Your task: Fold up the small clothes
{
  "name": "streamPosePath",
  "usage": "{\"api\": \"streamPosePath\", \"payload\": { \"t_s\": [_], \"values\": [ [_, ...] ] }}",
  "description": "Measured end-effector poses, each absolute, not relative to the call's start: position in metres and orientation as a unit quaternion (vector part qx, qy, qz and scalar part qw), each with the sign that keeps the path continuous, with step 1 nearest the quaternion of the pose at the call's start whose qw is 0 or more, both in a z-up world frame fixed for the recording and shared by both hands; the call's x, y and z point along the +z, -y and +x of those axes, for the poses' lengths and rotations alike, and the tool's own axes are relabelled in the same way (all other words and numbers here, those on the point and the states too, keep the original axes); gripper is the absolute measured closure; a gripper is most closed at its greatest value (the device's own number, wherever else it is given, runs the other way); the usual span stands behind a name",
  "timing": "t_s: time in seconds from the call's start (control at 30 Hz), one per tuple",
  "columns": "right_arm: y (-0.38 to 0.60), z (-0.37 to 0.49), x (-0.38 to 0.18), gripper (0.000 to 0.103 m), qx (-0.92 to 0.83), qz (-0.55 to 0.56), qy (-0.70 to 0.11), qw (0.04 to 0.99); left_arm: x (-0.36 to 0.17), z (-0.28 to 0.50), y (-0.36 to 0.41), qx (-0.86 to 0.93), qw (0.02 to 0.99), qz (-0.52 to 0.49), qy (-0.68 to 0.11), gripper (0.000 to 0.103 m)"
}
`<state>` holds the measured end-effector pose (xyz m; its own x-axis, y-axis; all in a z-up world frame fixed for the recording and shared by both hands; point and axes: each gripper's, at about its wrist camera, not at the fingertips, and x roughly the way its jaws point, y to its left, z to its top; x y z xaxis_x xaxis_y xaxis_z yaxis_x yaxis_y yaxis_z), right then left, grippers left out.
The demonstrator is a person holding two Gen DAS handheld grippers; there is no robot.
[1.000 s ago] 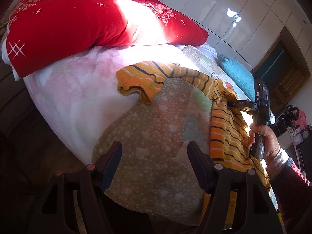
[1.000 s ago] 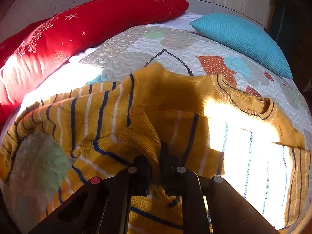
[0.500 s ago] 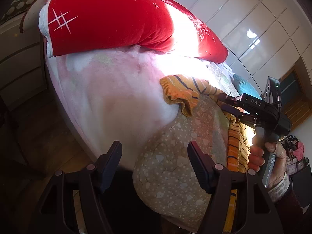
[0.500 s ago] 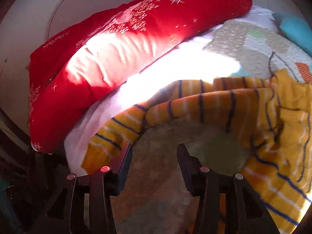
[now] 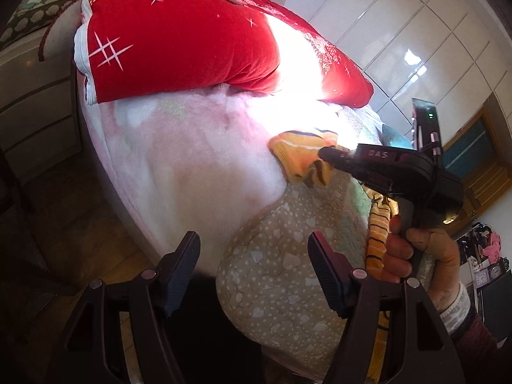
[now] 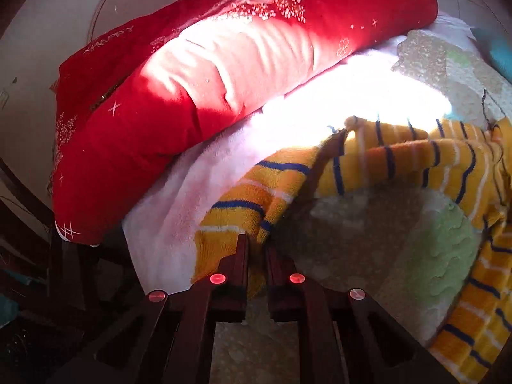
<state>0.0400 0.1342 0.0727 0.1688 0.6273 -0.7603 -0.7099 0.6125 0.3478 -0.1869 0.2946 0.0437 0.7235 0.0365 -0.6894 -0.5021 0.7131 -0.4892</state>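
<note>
A yellow sweater with blue and white stripes lies on the bed, its sleeve (image 6: 256, 198) stretched out toward the bed's edge. My right gripper (image 6: 256, 246) is closing on the sleeve's cuff, and the knit is pinched between its jaws. The left wrist view shows the same right gripper (image 5: 323, 154) biting the cuff (image 5: 294, 156), with a person's hand (image 5: 416, 249) on its handle. My left gripper (image 5: 252, 256) hangs open over the bed's near corner with nothing between its fingers.
A big red pillow (image 5: 179, 48) lies at the head of the bed on a white fleece blanket (image 5: 192, 166). A dotted quilt (image 5: 281, 262) covers the bed under the sweater. A teal cushion (image 5: 393, 134) lies further back. Glossy wardrobe doors (image 5: 400, 32) stand behind; dark floor lies to the left.
My right gripper let go of the sweater's body, swung left to the sleeve's end with jaws open, and has closed on the cuff. My left gripper drifted a little, still open.
</note>
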Motion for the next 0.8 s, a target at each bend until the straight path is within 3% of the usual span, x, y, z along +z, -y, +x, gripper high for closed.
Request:
{"api": "streamPosePath", "payload": {
  "t_s": [0.33, 0.47, 0.6, 0.67, 0.77, 0.8],
  "values": [
    [0.103, 0.109, 0.200, 0.096, 0.325, -0.022, -0.392, 0.861, 0.072, -0.162, -0.254, 0.114, 0.885, -0.303, -0.336, 0.034],
    [0.216, 0.152, 0.179, 0.099, 0.209, 0.010, -0.426, 0.880, 0.080, -0.143, -0.231, 0.088, 0.892, -0.278, -0.344, 0.034],
    [0.296, 0.186, 0.131, 0.098, 0.052, -0.050, -0.460, 0.885, 0.086, -0.127, -0.210, 0.068, 0.896, -0.261, -0.354, 0.034],
    [0.326, 0.185, 0.116, 0.096, 0.019, -0.035, -0.469, 0.883, 0.088, -0.121, -0.200, 0.058, 0.897, -0.252, -0.359, 0.033],
    [0.350, 0.164, 0.114, 0.070, 0.057, 0.025, -0.460, 0.886, 0.084, -0.109, -0.183, 0.048, 0.898, -0.230, -0.371, 0.026],
    [0.347, 0.156, 0.116, 0.069, 0.072, 0.035, -0.455, 0.887, 0.082, -0.103, -0.177, 0.046, 0.897, -0.224, -0.379, 0.026]
  ]
}}
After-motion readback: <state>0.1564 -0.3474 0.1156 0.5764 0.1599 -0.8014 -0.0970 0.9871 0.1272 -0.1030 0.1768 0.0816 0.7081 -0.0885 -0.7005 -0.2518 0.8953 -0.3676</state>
